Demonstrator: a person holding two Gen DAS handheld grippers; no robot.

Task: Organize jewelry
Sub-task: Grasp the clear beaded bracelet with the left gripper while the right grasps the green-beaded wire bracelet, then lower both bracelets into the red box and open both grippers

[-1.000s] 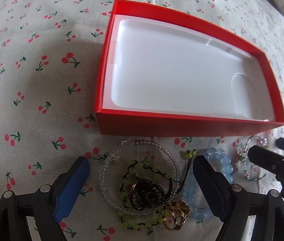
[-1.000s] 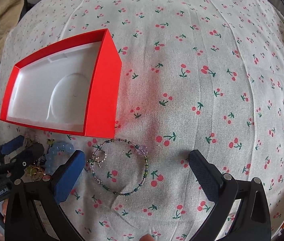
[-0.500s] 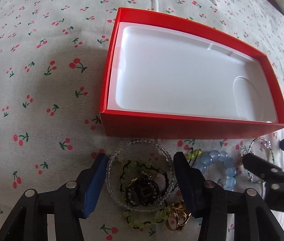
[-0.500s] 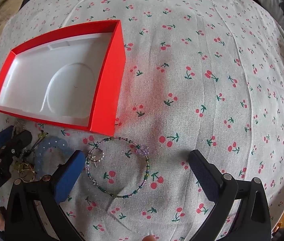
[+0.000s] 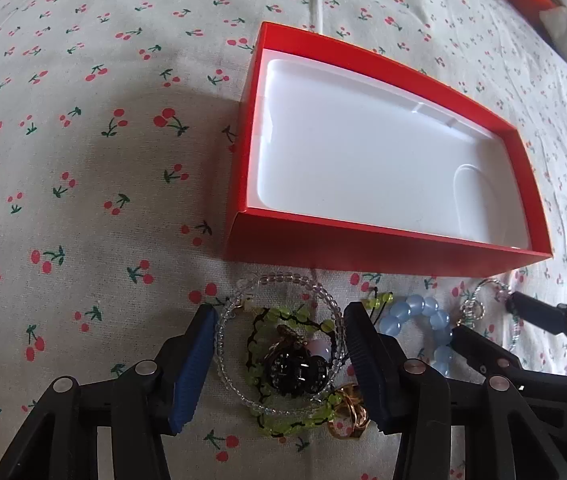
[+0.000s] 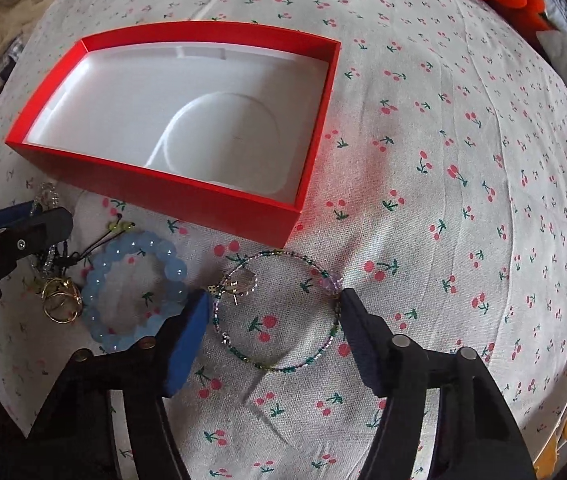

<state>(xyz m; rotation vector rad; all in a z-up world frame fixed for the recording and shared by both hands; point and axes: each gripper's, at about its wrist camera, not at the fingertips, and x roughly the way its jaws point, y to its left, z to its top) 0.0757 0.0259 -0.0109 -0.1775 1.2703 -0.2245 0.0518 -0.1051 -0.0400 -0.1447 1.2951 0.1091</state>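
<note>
Both tongs stand spread — left tongs [image 5: 279,354] straddling the clear bead bracelet [image 5: 279,344] at lower centre, right tongs [image 6: 273,330] around the wire bracelet [image 6: 279,312]; pinch one strand only, then lift into the red box [image 5: 383,240].

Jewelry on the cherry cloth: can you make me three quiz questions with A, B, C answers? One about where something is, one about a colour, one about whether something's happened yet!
1. Where is the blue bead bracelet?
A. inside the box
B. on the cloth in front of the box
C. hanging from a gripper

2. What colour are the walls of the box?
A. red
B. green
C. black

3. What is in the box?
A. a watch
B. two rings
C. nothing yet

Answers: 1 B, it lies on the cloth near the box's front wall. 2 A, the walls are red around a white liner. 3 C, only the bare white liner shows.
</note>
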